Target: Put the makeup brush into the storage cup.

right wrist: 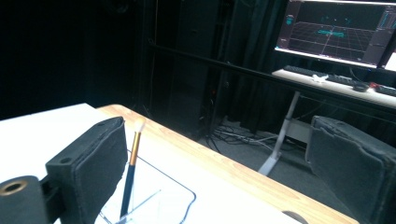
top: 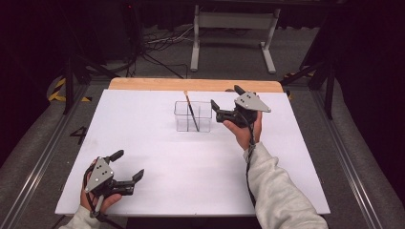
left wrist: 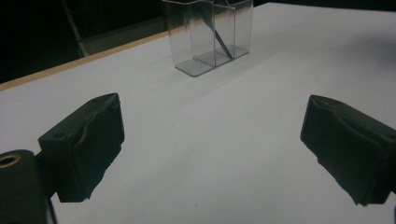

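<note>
A clear plastic organiser (top: 193, 117) with compartments stands on the white tabletop (top: 191, 167) toward the back middle. A thin brush (top: 192, 112) with a dark handle, gold ferrule and pale tip leans upright inside it. My right gripper (top: 226, 96) hovers just right of the organiser, open, with nothing between its jaws. In the right gripper view the brush (right wrist: 132, 158) and the organiser's rim (right wrist: 182, 196) sit beside the left jaw of the open gripper (right wrist: 219, 172). My left gripper (top: 128, 164) rests open near the front left corner. Its view shows the open gripper (left wrist: 212, 149) and, far ahead, the organiser (left wrist: 201, 42).
A wooden strip (top: 191, 84) runs along the table's far edge. Beyond it are a white stand (top: 234, 28), floor cables, and a desk with a lit monitor (right wrist: 336, 32). Metal rails flank the table on both sides.
</note>
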A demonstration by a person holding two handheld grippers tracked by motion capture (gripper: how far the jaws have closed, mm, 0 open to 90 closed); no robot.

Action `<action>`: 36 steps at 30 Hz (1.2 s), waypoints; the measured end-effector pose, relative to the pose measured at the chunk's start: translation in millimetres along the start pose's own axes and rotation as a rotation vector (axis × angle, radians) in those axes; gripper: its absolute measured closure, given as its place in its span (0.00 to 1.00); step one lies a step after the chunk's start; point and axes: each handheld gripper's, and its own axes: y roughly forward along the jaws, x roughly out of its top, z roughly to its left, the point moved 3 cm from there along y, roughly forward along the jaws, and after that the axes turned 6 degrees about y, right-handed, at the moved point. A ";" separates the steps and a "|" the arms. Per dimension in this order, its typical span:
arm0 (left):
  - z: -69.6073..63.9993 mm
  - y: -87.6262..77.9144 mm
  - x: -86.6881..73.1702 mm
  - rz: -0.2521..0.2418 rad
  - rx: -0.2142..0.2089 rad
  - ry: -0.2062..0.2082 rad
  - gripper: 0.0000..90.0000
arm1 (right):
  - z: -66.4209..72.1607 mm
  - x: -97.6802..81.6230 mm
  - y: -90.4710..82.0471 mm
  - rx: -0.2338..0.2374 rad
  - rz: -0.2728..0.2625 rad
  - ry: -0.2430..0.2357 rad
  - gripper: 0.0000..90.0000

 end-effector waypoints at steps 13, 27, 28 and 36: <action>-1.1 -0.1 0.5 -0.013 -0.005 0.002 0.08 | -0.4 0.3 -18.4 -0.021 0.015 -0.051 0.09; -0.7 0.1 0.1 -0.010 -0.004 0.001 0.08 | -4.0 -4.8 -38.7 -0.015 0.027 -0.072 0.09; -0.7 0.1 0.1 -0.009 -0.004 0.002 0.07 | -4.6 -5.2 -40.2 -0.014 0.022 -0.065 0.09; -0.7 0.2 0.0 -0.010 -0.004 0.002 0.07 | -7.9 -10.0 -50.9 -0.013 0.028 -0.071 0.09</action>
